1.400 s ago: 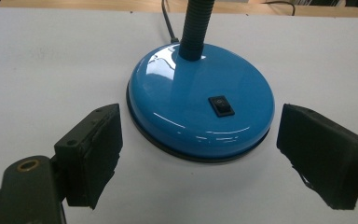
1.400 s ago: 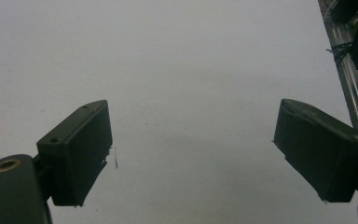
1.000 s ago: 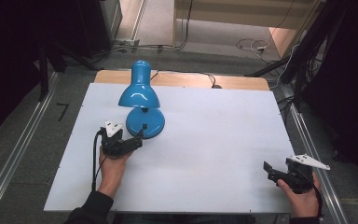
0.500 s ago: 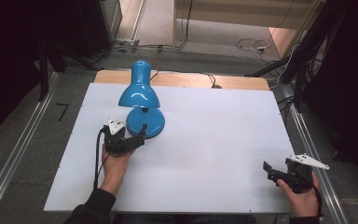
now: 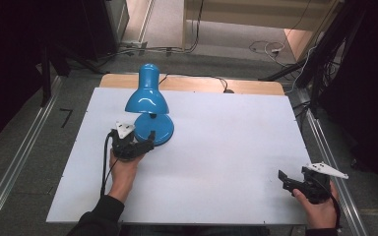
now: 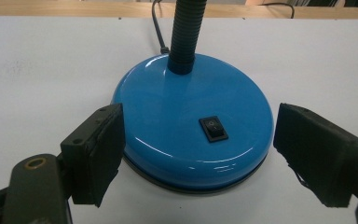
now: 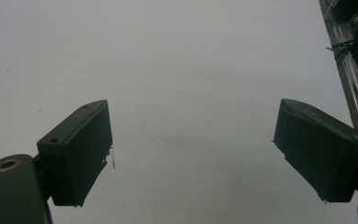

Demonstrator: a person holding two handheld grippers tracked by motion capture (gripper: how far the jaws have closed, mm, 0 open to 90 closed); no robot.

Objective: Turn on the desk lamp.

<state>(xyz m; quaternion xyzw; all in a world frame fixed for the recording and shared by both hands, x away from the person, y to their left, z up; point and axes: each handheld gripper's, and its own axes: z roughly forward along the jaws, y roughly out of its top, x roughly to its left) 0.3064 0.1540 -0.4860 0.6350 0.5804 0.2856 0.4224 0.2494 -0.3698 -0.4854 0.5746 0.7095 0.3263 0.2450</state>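
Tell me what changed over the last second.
The left gripper edged forward toward the lamp; its open jaws now stand on either side of the round base, not closed on it. Nothing was grasped or released. The lamp kept its place, and the right gripper stayed open at the table's near right corner.

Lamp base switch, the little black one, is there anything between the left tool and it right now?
Nothing visible does. The left tool is open, its jaws flanking the near edge of the blue lamp base. The black switch sits uncovered on top of the base, just ahead. The lamp's neck rises behind the switch, on the far side.
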